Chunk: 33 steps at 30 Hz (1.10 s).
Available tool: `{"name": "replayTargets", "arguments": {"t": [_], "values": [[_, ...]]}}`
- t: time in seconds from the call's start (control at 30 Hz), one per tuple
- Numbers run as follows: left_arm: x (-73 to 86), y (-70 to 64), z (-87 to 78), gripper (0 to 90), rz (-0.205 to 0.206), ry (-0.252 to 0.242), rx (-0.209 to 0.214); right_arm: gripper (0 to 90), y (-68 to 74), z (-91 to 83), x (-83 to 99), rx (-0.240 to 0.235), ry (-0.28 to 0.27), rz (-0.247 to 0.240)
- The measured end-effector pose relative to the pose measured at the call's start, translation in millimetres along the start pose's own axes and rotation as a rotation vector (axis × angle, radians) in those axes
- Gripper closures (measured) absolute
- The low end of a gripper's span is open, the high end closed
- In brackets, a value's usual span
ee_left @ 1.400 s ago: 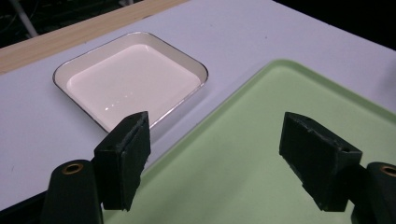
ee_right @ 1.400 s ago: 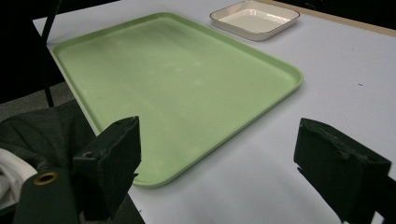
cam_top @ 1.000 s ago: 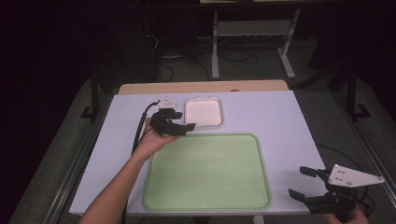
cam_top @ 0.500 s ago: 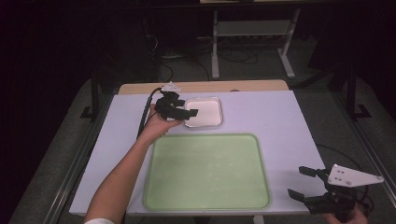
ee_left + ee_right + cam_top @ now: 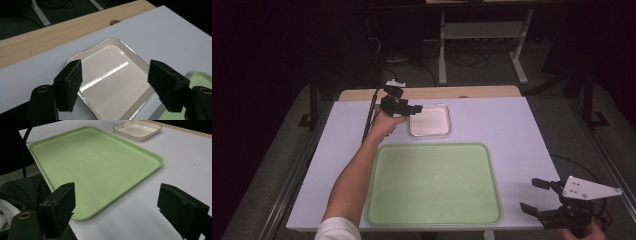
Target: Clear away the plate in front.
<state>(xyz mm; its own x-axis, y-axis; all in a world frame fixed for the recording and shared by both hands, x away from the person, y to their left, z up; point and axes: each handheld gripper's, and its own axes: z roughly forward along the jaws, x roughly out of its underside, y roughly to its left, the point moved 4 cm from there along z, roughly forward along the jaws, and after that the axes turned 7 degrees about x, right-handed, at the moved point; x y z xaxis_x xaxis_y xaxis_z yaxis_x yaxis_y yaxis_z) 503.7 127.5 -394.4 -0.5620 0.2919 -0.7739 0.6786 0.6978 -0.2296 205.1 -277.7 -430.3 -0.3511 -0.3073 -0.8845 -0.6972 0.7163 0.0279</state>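
Observation:
A small white square dish (image 5: 429,120) lies at the back of the table, behind a large green tray (image 5: 434,184). My left gripper (image 5: 411,108) hovers at the dish's left edge, open, with nothing between its jaws. In the left gripper view the dish (image 5: 110,80) lies below and between the spread jaws of that gripper (image 5: 120,83). My right gripper (image 5: 534,196) stands open near the table's front right corner, apart from the tray. The right gripper view looks over the green tray (image 5: 92,160) toward the dish (image 5: 137,129), past that gripper (image 5: 125,207).
The white tabletop (image 5: 512,125) lies on a wooden board whose strip (image 5: 437,93) shows along the back edge, with a hole (image 5: 114,22) in it. Dark floor, cables and a metal stand (image 5: 482,35) lie beyond the table.
My left gripper has moved away from me and to the right, from beside the dish's front left to over its left edge. The right gripper has stayed put.

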Motion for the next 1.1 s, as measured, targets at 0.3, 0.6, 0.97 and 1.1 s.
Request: {"name": "replayTargets", "arguments": {"t": [0.3, 0.6, 0.97, 1.1], "values": [[16.2, 18.7, 23.7, 32.7, -0.083, 0.092, -0.077, 14.4, 0.0, 1.8, 2.3, -0.004, 0.013, 0.000], [28.9, 33.3, 42.2, 44.3, -0.182, 0.147, -0.158, 14.4, -0.3, 1.1, 3.1, 0.000, 0.012, -0.001], [37.7, 42.2, 52.1, 64.7, -0.281, 0.182, -0.200, 14.5, -0.6, 1.5, 3.6, -0.002, 0.013, 0.001], [39.3, 42.2, 54.3, 70.1, -0.290, 0.190, -0.197, 14.6, -1.1, 1.1, 3.6, -0.003, 0.012, 0.003]]}}
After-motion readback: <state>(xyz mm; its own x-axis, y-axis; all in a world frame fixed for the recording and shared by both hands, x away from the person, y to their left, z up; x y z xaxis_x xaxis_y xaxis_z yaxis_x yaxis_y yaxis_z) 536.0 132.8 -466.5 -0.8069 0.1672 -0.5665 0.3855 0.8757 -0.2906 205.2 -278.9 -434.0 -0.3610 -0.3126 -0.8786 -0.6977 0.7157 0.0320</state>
